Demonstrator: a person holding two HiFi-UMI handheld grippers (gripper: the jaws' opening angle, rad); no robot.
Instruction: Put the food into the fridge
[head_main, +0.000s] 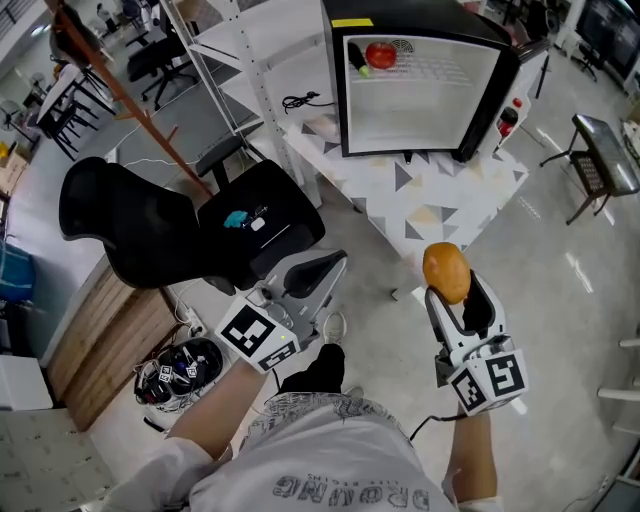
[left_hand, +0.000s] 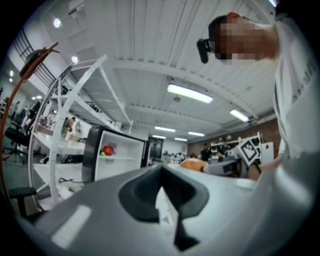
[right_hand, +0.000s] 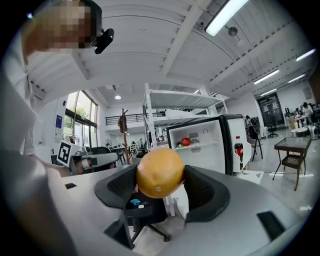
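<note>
My right gripper (head_main: 452, 285) is shut on an orange fruit (head_main: 446, 271), held up in the air well short of the fridge; in the right gripper view the orange fruit (right_hand: 160, 172) sits between the two dark pads. The small black fridge (head_main: 415, 75) stands open on a patterned table, with a red tomato (head_main: 381, 54) and a small green item on its upper shelf. My left gripper (head_main: 325, 268) is shut with nothing in it, its jaws pressed together (left_hand: 161, 186), low at the left beside the office chair.
A black office chair (head_main: 190, 222) with a small blue object on its seat stands at the left. The patterned table (head_main: 440, 190) carries the fridge; a red-capped bottle (head_main: 507, 120) stands in the door. A white metal rack (head_main: 255, 60) is behind, a dark side table (head_main: 605, 150) at right.
</note>
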